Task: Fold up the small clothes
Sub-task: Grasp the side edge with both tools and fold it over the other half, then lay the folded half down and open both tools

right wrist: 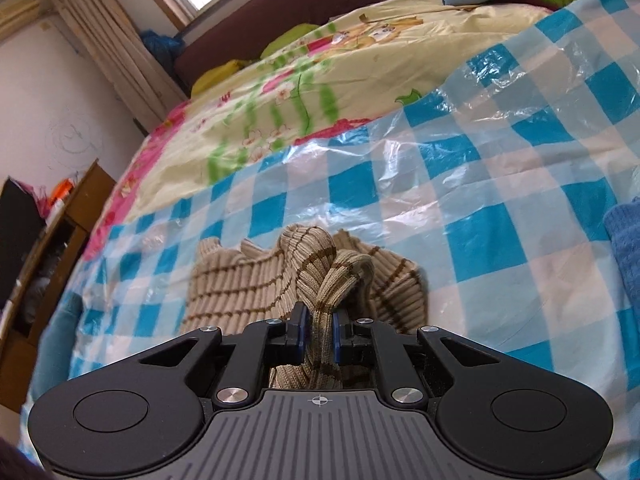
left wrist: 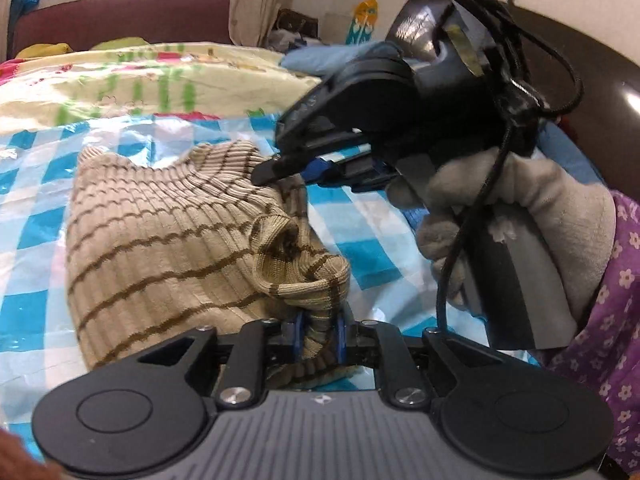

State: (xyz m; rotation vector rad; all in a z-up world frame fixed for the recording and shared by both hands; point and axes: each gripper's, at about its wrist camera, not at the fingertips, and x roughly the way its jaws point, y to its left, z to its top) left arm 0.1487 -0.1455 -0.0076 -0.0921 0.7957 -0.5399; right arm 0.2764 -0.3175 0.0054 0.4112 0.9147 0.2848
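A small beige knit sweater (left wrist: 160, 240) with thin brown stripes lies bunched on a blue-and-white checked plastic sheet (left wrist: 40, 208) on a bed. My left gripper (left wrist: 319, 330) is shut on a fold of the sweater at its near edge. My right gripper (left wrist: 288, 168), held by a gloved hand, comes in from the right and pinches the sweater's upper right edge. In the right wrist view the right gripper (right wrist: 319, 334) is shut on a twisted strip of the sweater (right wrist: 248, 284), which is lifted off the checked sheet (right wrist: 500, 240).
A floral yellow quilt (left wrist: 140, 76) lies beyond the sheet, with a dark red headboard (left wrist: 120, 24) behind. A blue knit item (right wrist: 628, 256) lies at the right edge of the sheet. A wooden cabinet (right wrist: 52, 240) stands left of the bed.
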